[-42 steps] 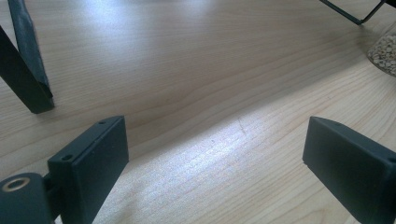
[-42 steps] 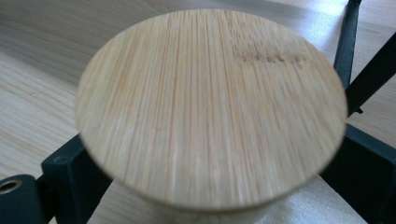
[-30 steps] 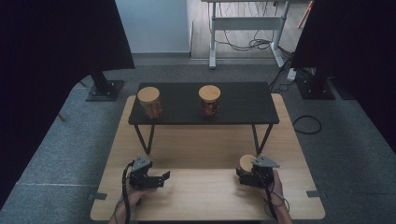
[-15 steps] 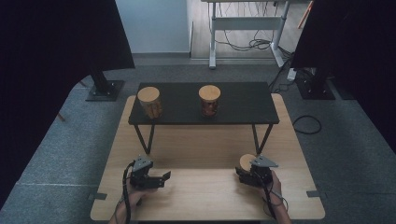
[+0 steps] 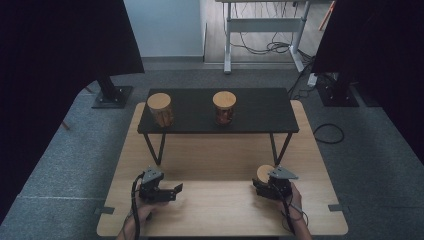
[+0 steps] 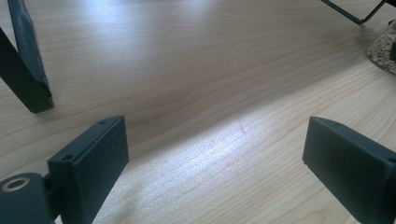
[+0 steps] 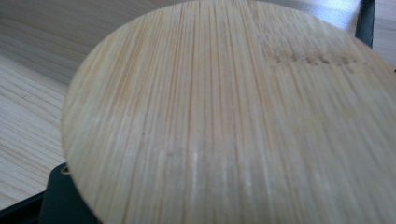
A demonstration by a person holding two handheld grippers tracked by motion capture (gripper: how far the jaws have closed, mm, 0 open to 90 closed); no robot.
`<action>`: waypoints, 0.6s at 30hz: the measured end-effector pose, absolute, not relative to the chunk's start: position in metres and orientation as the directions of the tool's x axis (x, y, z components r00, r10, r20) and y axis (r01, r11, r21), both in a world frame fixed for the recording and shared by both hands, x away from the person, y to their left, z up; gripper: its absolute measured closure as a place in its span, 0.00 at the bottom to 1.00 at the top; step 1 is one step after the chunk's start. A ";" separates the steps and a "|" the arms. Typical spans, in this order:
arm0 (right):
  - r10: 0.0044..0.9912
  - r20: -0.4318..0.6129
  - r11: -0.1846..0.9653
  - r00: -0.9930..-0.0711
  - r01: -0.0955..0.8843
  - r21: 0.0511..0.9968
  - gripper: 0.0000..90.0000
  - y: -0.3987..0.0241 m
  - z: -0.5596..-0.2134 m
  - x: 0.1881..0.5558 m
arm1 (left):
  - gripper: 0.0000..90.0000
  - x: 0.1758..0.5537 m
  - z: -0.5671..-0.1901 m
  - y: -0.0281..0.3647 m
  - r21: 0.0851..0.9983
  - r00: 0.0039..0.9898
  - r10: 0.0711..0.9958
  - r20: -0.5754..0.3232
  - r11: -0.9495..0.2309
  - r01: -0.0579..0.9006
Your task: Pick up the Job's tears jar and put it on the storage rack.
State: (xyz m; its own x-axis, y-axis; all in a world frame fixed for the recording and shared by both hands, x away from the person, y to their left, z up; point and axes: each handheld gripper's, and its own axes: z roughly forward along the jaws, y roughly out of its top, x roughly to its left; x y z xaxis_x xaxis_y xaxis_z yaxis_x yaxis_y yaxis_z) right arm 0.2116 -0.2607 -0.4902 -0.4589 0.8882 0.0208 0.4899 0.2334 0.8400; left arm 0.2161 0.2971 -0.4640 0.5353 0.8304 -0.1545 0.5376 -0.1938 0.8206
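On my left, my left hand-held gripper (image 5: 172,190) sits near the front left corner of the table (image 5: 215,155), its jaws spread wide with bare wood between them; in the left gripper view the pads stand far apart and touch nothing. Behind it, the black shelf (image 5: 260,112) spans the back half of the table on thin legs. On the shelf's left end I see a jar with a bamboo lid (image 5: 160,108), and near its middle a second, darker jar (image 5: 224,106), both upright and well apart. Further right, toward the front right corner, my right hand-held gripper (image 5: 261,187) has just been closing its jaws and now pinches the third jar (image 5: 264,173), which stands on the table just in front of the shelf's right leg. In the right gripper view its round bamboo lid (image 7: 233,116) sits right up against the camera.
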 end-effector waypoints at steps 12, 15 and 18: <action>0.886 0.054 0.194 -0.461 0.473 0.859 0.27 -0.268 -0.486 0.205 | 0.07 0.217 -0.464 0.298 0.822 0.534 0.830 -0.159 -0.188 0.537; 0.885 0.059 0.191 -0.463 0.475 0.859 0.27 -0.268 -0.485 0.205 | 0.07 0.216 -0.464 0.298 0.822 0.533 0.831 -0.158 -0.189 0.538; 0.885 0.055 0.194 -0.463 0.473 0.860 0.27 -0.268 -0.485 0.204 | 0.07 0.216 -0.463 0.298 0.823 0.535 0.830 -0.158 -0.189 0.536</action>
